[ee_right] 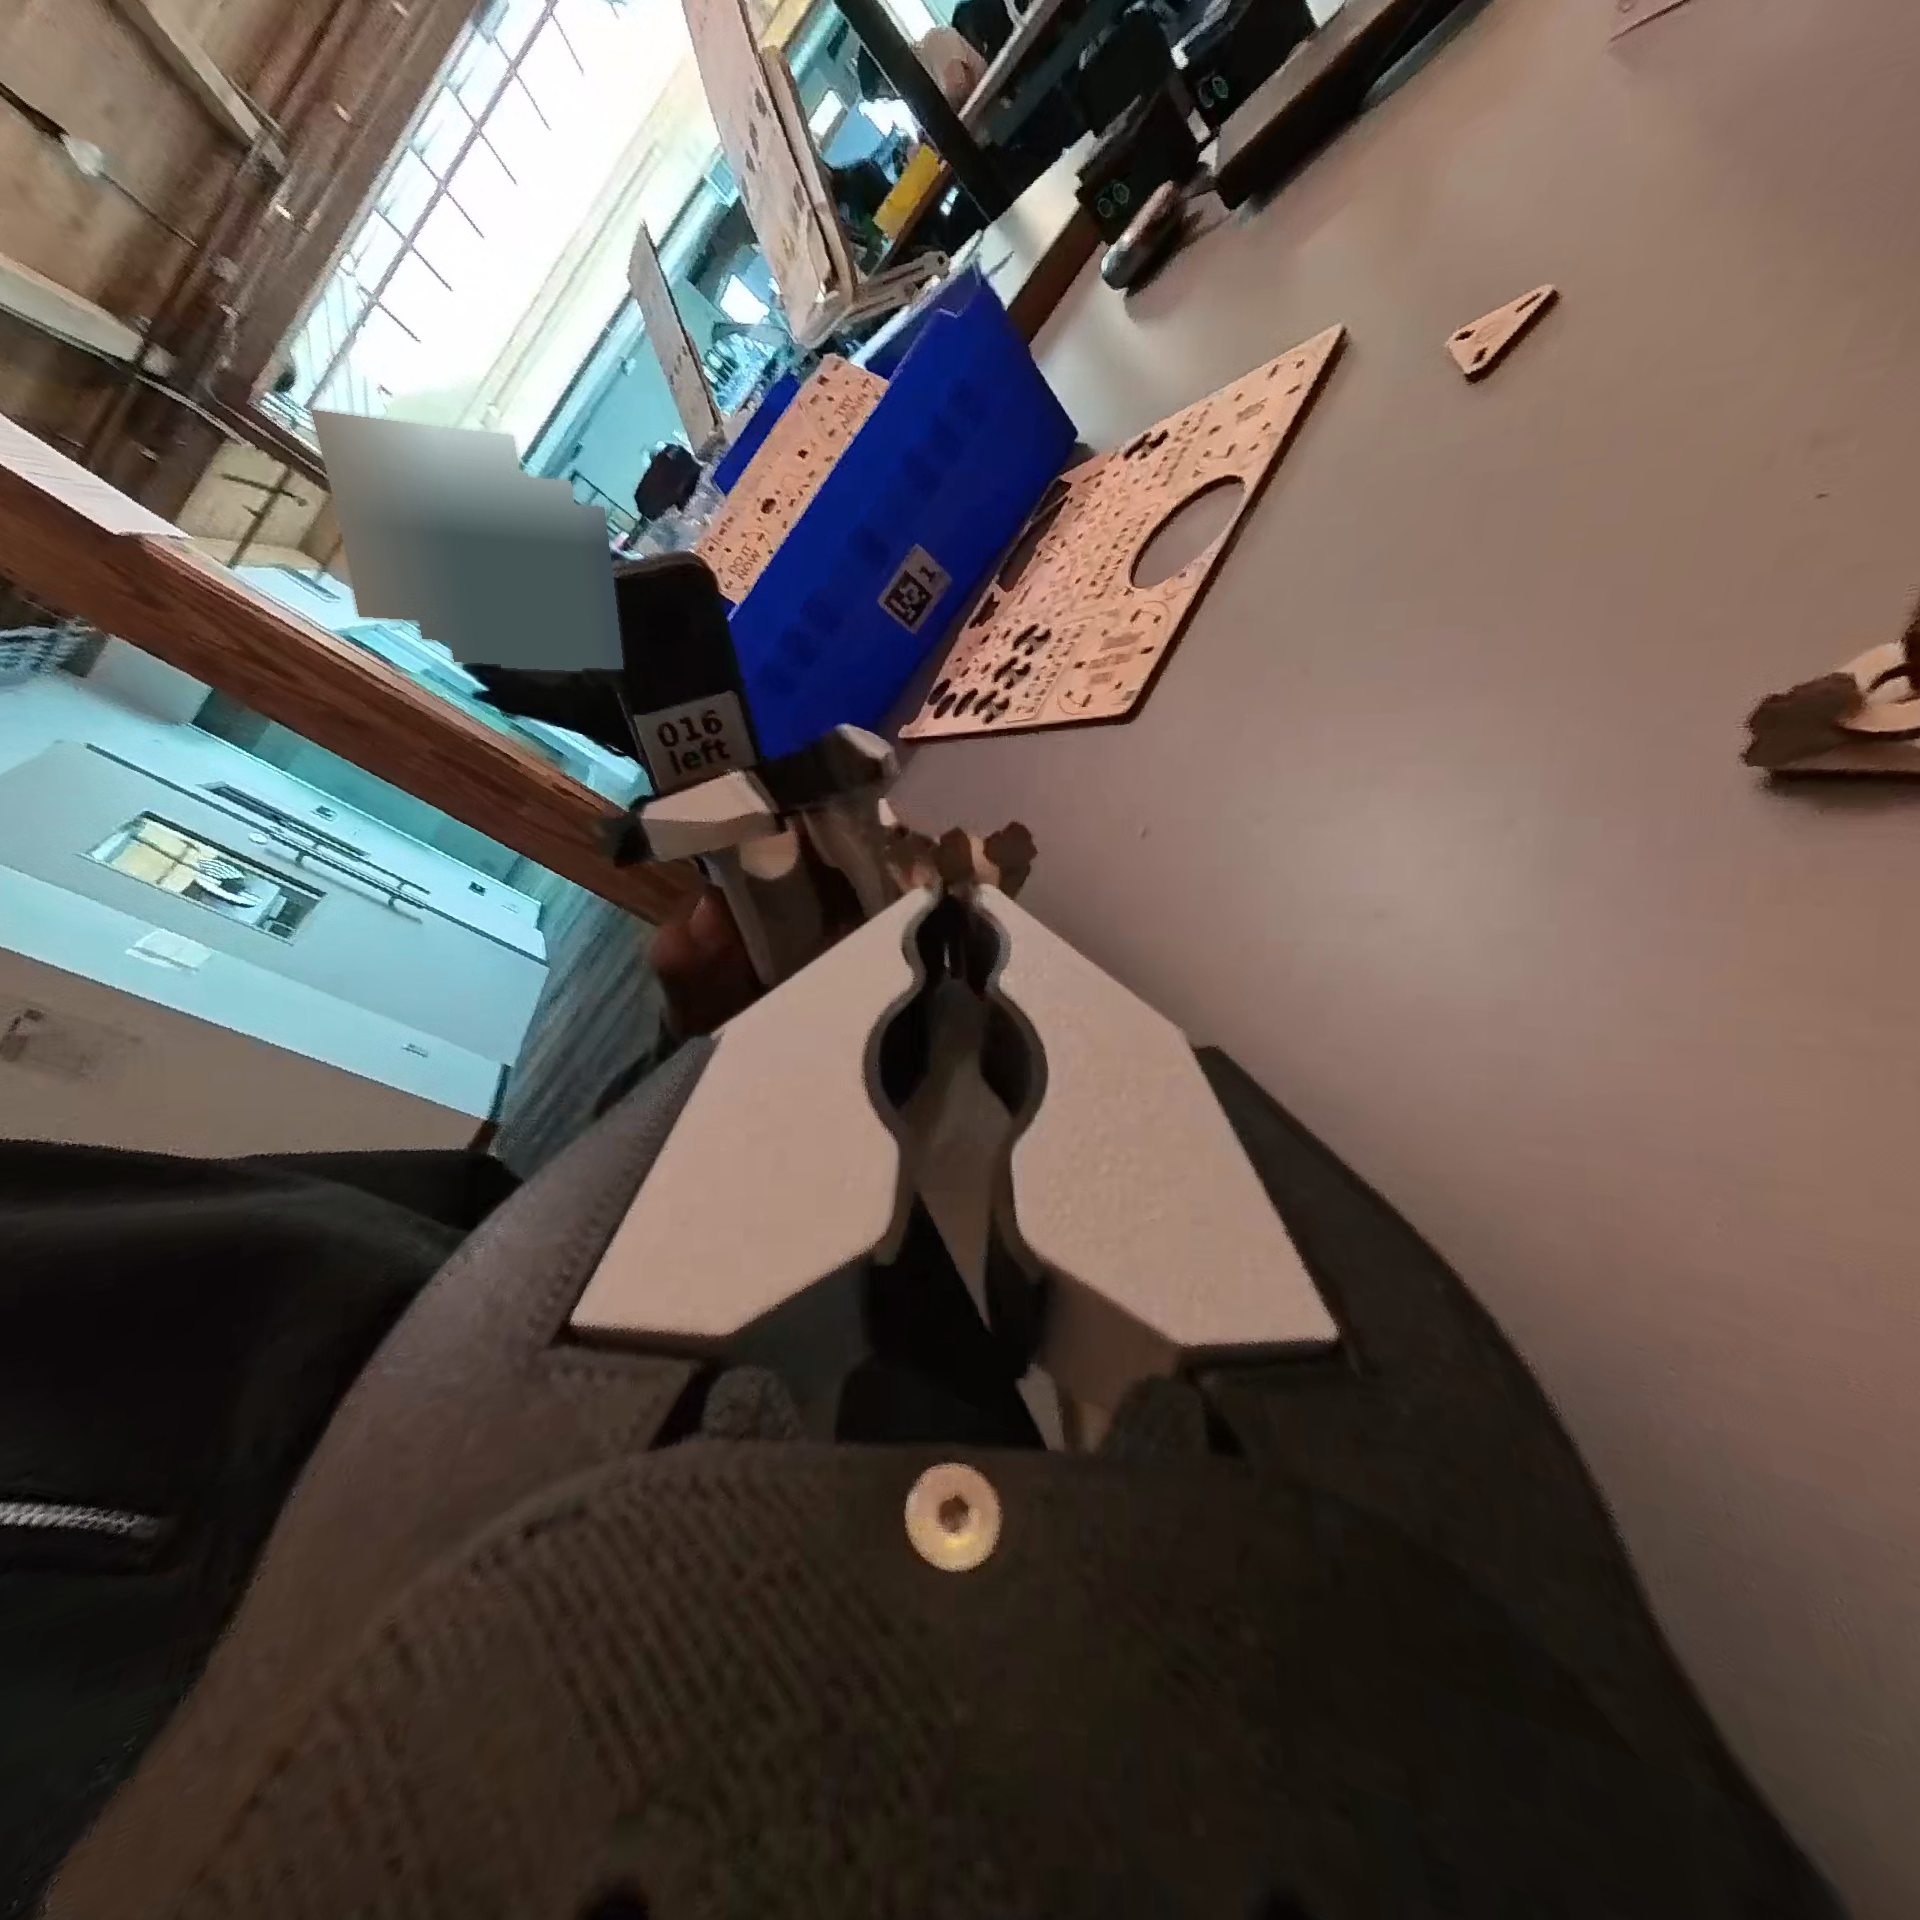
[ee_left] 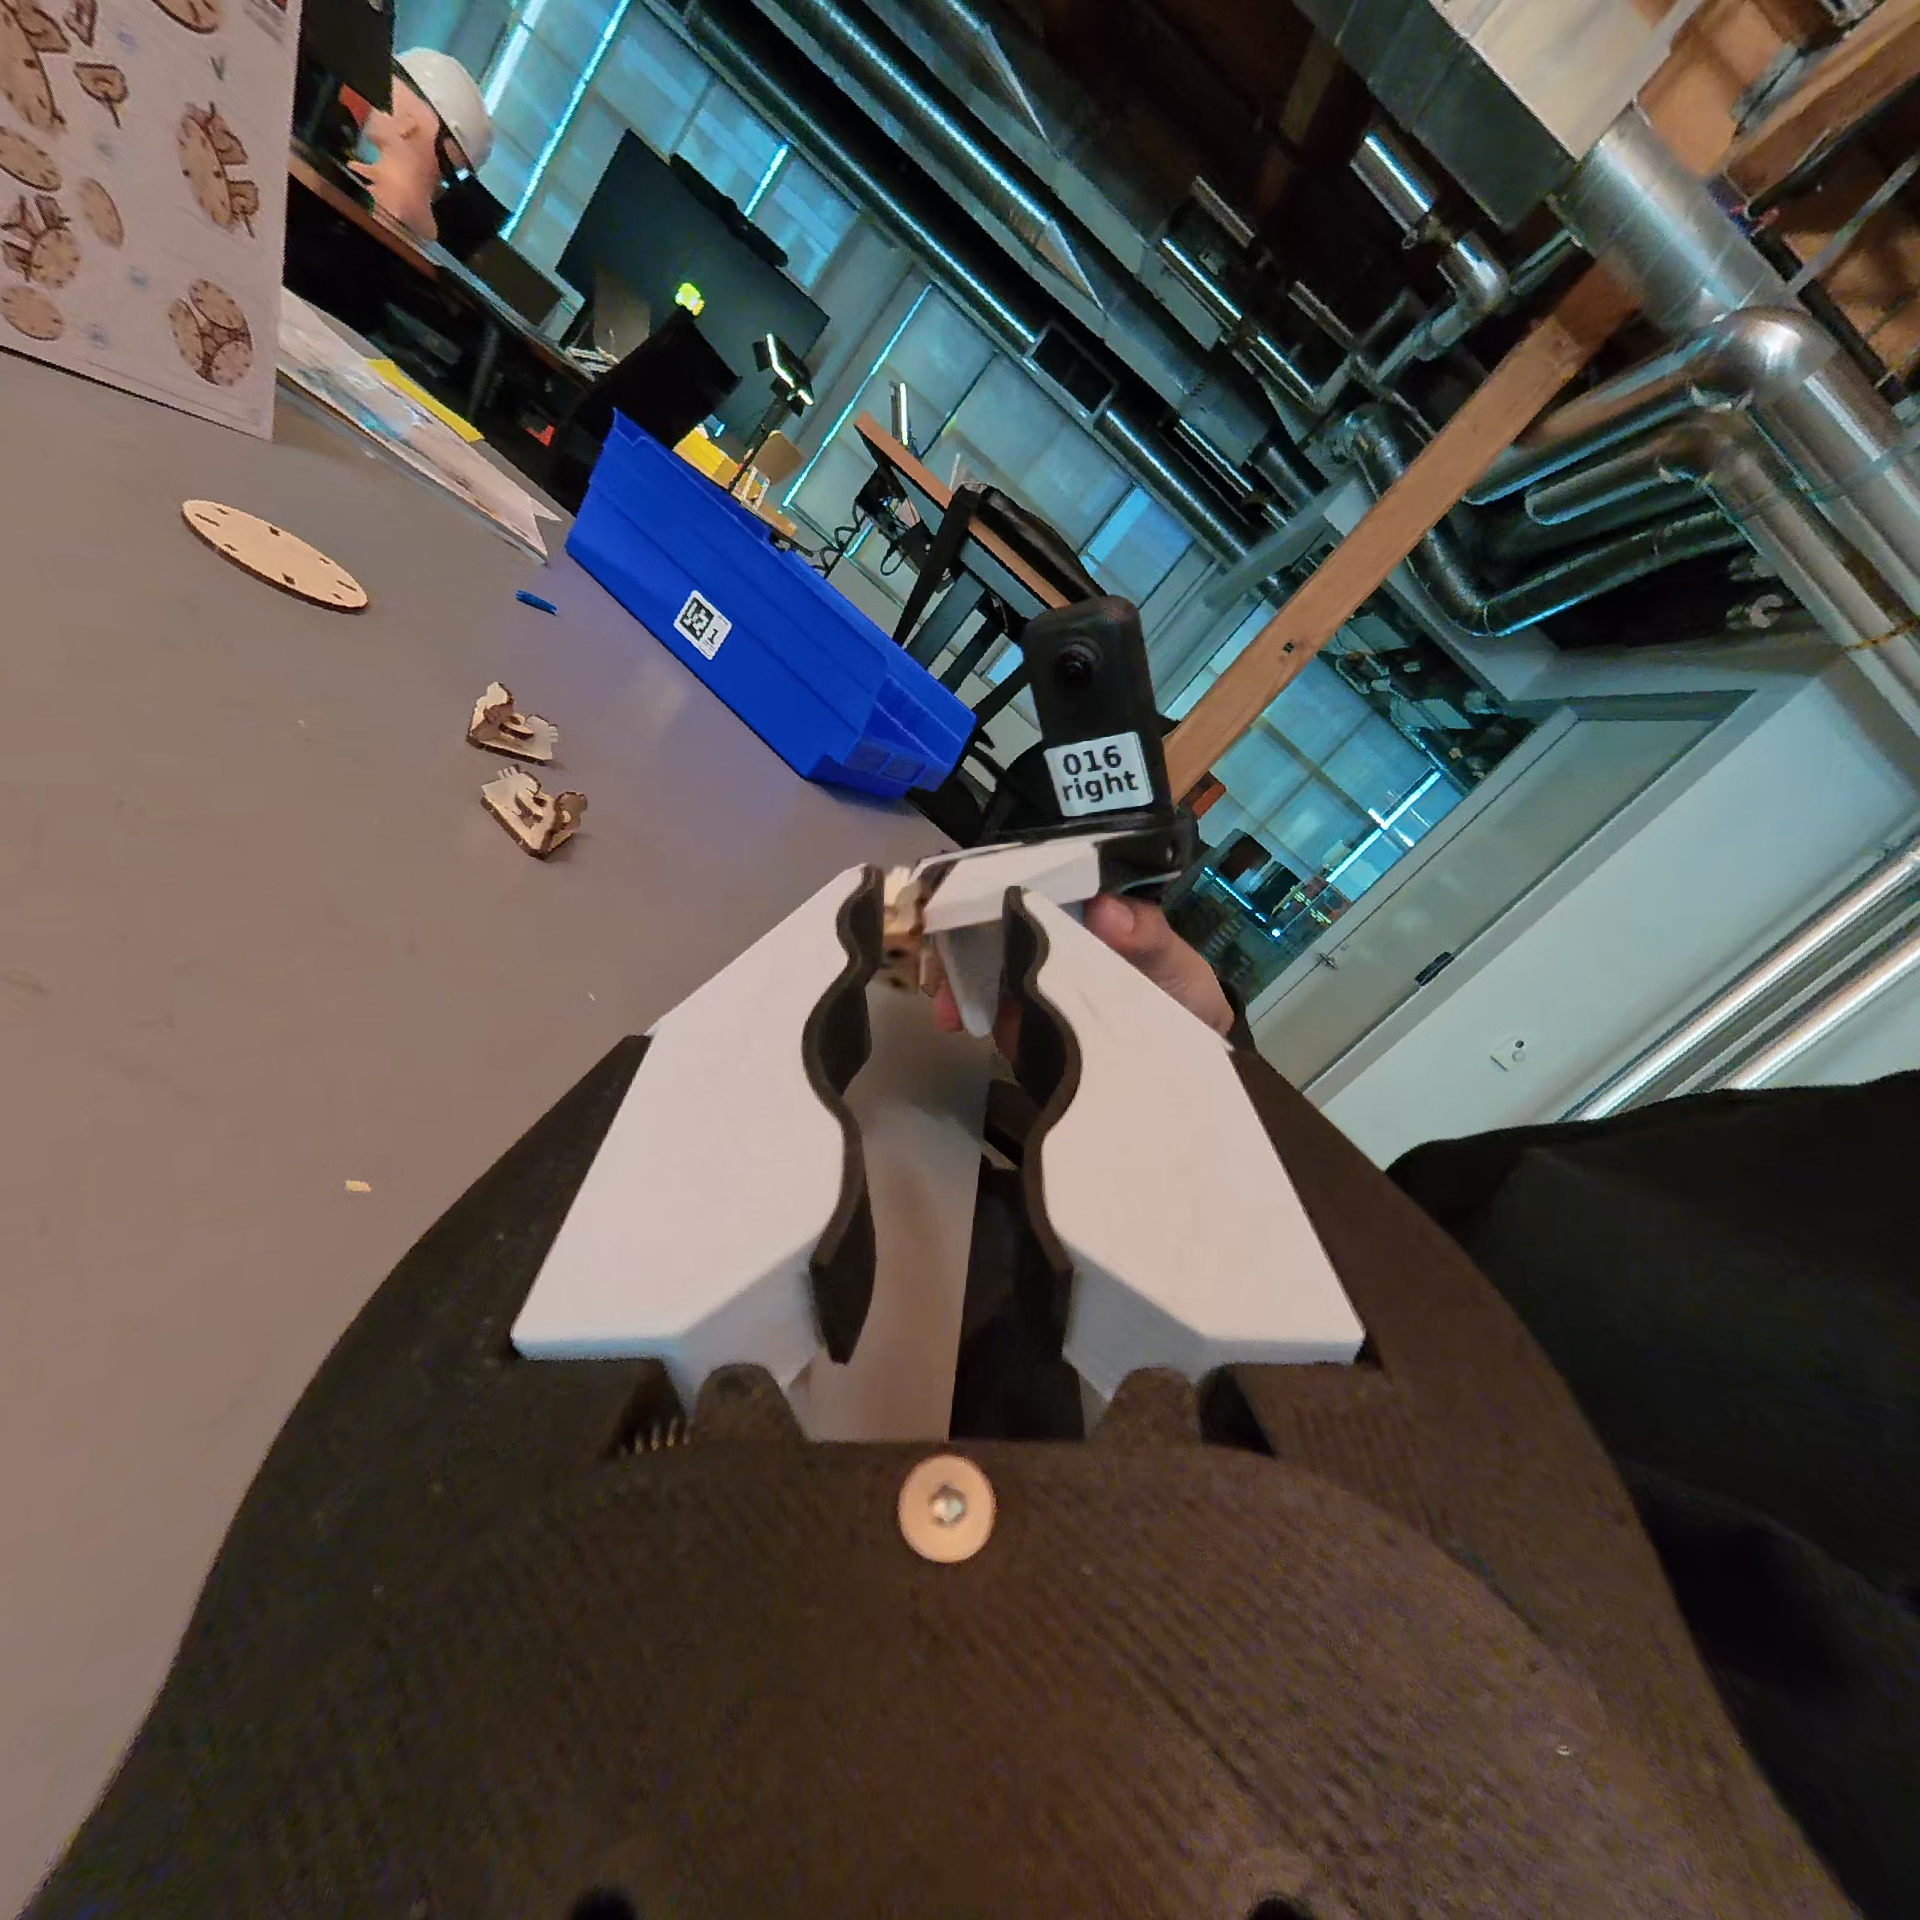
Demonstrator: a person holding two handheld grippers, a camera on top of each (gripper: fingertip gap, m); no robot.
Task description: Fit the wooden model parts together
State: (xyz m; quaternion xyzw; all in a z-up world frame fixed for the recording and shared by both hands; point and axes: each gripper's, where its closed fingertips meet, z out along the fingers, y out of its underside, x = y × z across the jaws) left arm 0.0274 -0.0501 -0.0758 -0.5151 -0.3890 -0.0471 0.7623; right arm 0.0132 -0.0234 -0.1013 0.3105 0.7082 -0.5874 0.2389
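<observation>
Above the grey bench (ee_left: 208,935), the left tongs (ee_left: 935,914) stand narrowly parted, gripping a small wooden assembly (ee_left: 902,935). The right tongs (ee_right: 951,914) are clenched on the same wooden piece (ee_right: 966,857), meeting the left tongs tip to tip. 2 similar wooden pieces (ee_left: 525,769) lie on the bench near a blue bin (ee_left: 748,634).
</observation>
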